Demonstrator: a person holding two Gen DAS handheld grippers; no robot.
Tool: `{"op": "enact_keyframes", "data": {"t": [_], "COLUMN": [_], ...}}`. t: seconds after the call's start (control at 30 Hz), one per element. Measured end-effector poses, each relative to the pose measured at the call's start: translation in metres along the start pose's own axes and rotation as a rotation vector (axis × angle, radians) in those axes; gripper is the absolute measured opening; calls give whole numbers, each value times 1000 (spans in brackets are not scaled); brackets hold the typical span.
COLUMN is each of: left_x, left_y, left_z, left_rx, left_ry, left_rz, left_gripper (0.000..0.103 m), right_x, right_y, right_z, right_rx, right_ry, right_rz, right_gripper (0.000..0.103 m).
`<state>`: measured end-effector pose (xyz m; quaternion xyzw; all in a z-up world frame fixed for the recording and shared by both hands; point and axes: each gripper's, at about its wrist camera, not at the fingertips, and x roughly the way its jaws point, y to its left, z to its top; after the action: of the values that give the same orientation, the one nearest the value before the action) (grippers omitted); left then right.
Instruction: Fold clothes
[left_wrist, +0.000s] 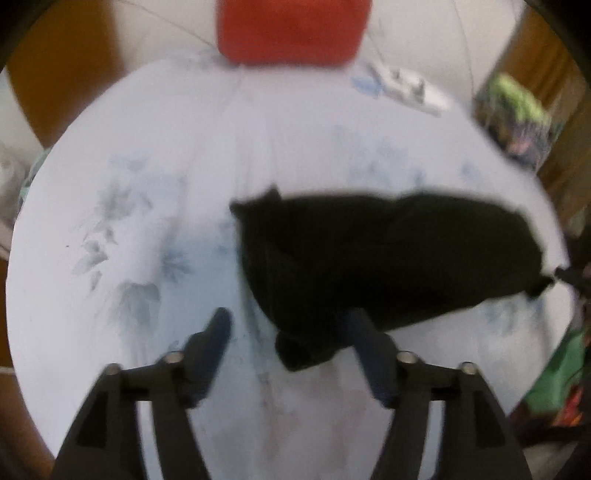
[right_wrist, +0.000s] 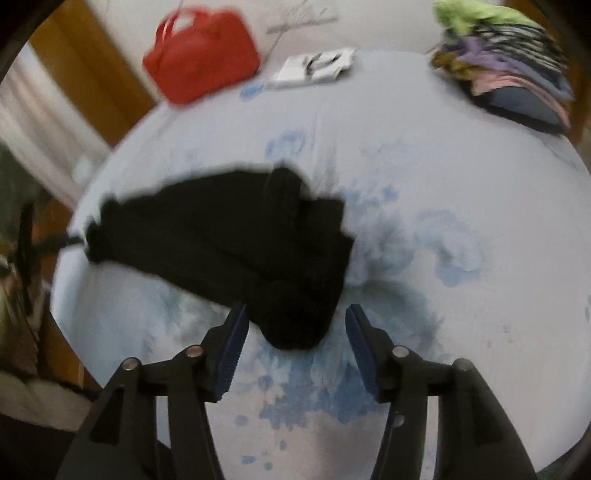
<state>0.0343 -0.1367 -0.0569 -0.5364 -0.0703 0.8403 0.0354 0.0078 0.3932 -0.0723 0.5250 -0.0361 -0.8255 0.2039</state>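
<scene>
Left gripper (left_wrist: 291, 328): black two-finger tool with dark blue pads, jaws spread wide, nothing pinched; the nearest corner of the black cloth lies between the fingers, apparently resting on the sheet rather than held, though blur makes contact with the right pad hard to rule out. Right gripper (right_wrist: 295, 321): same build, jaws parted about halfway, a rounded black fold sitting in the gap but clear of both pads, so released. The task's thing, a soft black fabric garment (left_wrist: 388, 258), lies bunched into a compact, roughly oblong bundle near the middle of the pale blue bed sheet with faded floral print (left_wrist: 129, 240), just ahead of both tools. Layers overlap, one flap standing up along its far edge; a thin dark tail trails off one end toward the bed's edge. Judgement: this piece looks folded at least once and just set down; edges are uneven, so a further fold or tidy may remain. Farther out: a stack of folded coloured clothes (right_wrist: 517, 70) at the far corner, suggesting earlier pieces done; a red soft handled bag (right_wrist: 201, 55) and a white flat packet (right_wrist: 314, 68) at the head.
</scene>
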Motion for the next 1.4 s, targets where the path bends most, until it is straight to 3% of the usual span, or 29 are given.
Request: {"op": "enact_keyframes", "data": {"t": [0.07, 0.2, 0.27, 0.37, 0.5, 0.53, 0.57, 0.6, 0.63, 0.7, 0.73, 0.8, 0.9, 0.97, 1.0, 1.03, 1.07, 1.1, 1.13, 1.17, 1.4], "left_x": [-8, 21, 39, 63, 88, 94, 100, 106, 109, 105, 99, 95, 103, 96, 86, 75, 62, 50, 40, 35, 60], "left_y": [5, 15, 17, 14, -6, -7, -8, -8, -4, 5, 10, 21, 25, 23, 23, 22, 20, 18, 15, 13, 16], "left_z": [10, 43, 54, 66, 62, 61, 60, 59, 58, 57, 56, 52, 53, 54, 55, 56, 56, 56, 55, 53, 18], "left_rx": [-33, -86, -107, -122, -59, -58, -57, -66, -92, -156, -180, -225, -231, -235, -238, -236, -226, -213, -202, -197, -244], "left_ry": [-28, 8, 31, 63, 111, 124, 137, 155, 161, 132, 102, 75, 90, 81, 67, 46, 22, 0, -15, -11, 135], "left_rz": [12, 124, 131, 122, 153, 163, 174, 178, 174, 158, 159, 153, 160, 123, 85, 59, 56, 63, 71, 76, 73], "left_gripper": [85, 85, 85, 85, 85, 78, 64, 24, 9, 8, 8, 8, 10, 16, 28, 47, 57, 76, 82, 82, 82], "right_x": [-13, -11, -3, 19, 48, 55, 64, 73, 82, 90, 82, 62, 66, 66, 59, 51, 40, 33, 25, 21, 26], "right_y": [-7, -13, -10, 8, 45, 51, 56, 60, 62, 61, 52, 28, -26, -45, -43, -41, -34, -28, -22, -18, -15], "right_z": [10, 45, 61, 83, 95, 95, 95, 96, 95, 95, 96, 95, 85, 76, 72, 69, 64, 59, 55, 49, 18], "right_rx": [49, 153, 181, 156, 25, -2, -25, -48, -73, -82, -18, 118, 291, 362, 366, 368, 361, 355, 348, 344, 428], "right_ry": [-48, -82, -82, -37, 19, 30, 45, 60, 65, 50, 13, -68, -26, -13, -34, -55, -75, -85, -94, -95, -8], "right_rz": [-6, -84, -100, -137, -202, -221, -242, -264, -312, -363, -351, -334, -329, -257, -228, -199, -159, -144, -132, -122, -35], "right_gripper": [55, 55, 55, 55, 55, 55, 55, 55, 55, 33, 8, 6, 6, 6, 6, 10, 27, 39, 70, 92, 95]}}
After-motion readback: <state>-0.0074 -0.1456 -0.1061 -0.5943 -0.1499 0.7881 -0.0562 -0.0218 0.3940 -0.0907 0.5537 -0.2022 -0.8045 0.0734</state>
